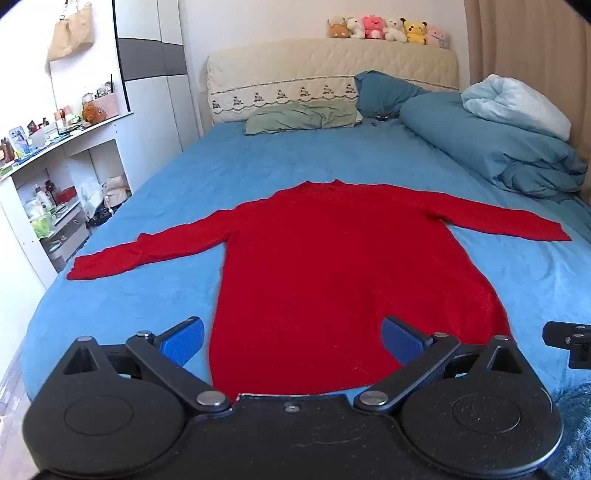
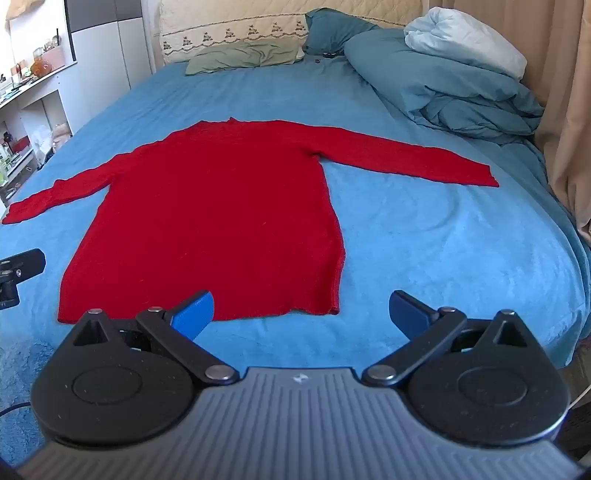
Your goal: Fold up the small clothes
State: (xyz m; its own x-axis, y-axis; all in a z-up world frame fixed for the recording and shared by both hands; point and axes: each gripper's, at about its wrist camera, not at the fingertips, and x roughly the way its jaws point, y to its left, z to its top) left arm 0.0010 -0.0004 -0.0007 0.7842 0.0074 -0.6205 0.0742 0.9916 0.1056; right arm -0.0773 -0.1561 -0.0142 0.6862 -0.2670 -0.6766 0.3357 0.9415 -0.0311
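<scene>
A red long-sleeved sweater [image 1: 332, 266] lies flat on the blue bed sheet [image 1: 166, 295], both sleeves spread sideways, collar toward the headboard. It also shows in the right wrist view [image 2: 214, 214]. My left gripper [image 1: 291, 338] is open and empty, above the sweater's hem near the left bottom corner. My right gripper [image 2: 301, 314] is open and empty, above the hem's right bottom corner [image 2: 332, 308]. Part of the right gripper [image 1: 569, 341] shows at the edge of the left wrist view, and part of the left gripper [image 2: 18, 273] in the right wrist view.
A bunched blue duvet [image 1: 498, 147] with a pale pillow lies at the far right of the bed. Green and teal pillows [image 1: 303, 116] rest at the headboard, plush toys [image 1: 388, 29] on top. White shelves [image 1: 55, 177] stand left of the bed, curtains [image 2: 569, 92] on the right.
</scene>
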